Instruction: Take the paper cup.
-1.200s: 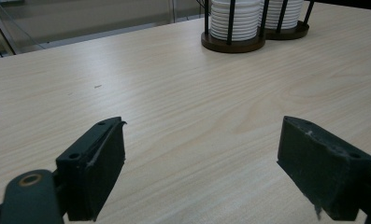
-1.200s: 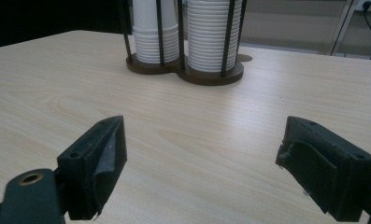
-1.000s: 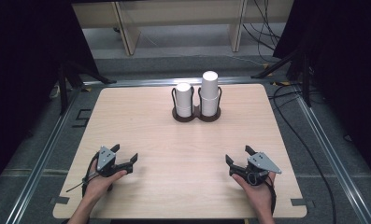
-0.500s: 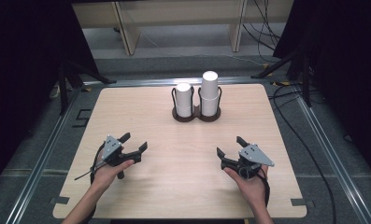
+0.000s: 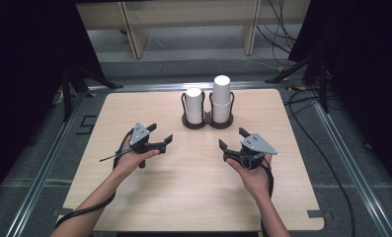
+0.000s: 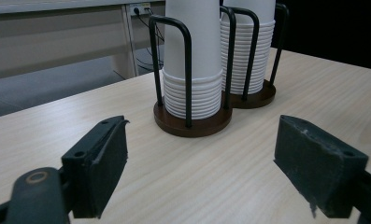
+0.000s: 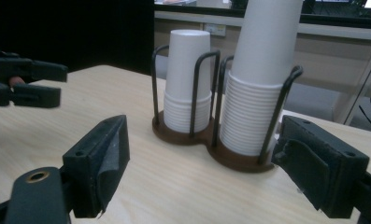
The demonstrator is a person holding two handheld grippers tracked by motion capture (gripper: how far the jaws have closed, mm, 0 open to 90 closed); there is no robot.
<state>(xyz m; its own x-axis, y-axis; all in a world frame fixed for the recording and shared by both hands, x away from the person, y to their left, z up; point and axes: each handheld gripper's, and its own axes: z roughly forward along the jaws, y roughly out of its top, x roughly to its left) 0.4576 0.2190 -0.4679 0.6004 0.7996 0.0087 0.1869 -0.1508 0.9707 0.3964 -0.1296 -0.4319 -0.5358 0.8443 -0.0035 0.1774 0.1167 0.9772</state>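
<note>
White paper cups, two stacks of them, stand upright in a dark twin wire holder (image 5: 207,121) at the far middle of the pale wooden table (image 5: 134,197), the shorter stack (image 5: 194,104) on the left and the taller stack (image 5: 221,98) touching distance beside it. Since a second ago I've brought both hands up from the near edge toward that holder, and they're now roughly halfway across the board. That tells me we're on approach, nothing grabbed yet.

My left gripper (image 5: 160,133) is open and empty, jaws apart and slightly narrower than a moment back. My right gripper (image 5: 234,137) is open too, nothing between the pads, and its jaws have just been closing in a little from wide. Both are still well apart from the cups.

From above I get the layout: holder centred, one gripper either side, each angled in. What it can't give me is the cup rims. The left gripper view does, with the nested rims of the shorter stack (image 6: 192,88) straight ahead between the jaws. The right gripper view lines up on the taller stack (image 7: 260,88) and catches the other gripper (image 7: 33,84) off at the left edge.
</note>
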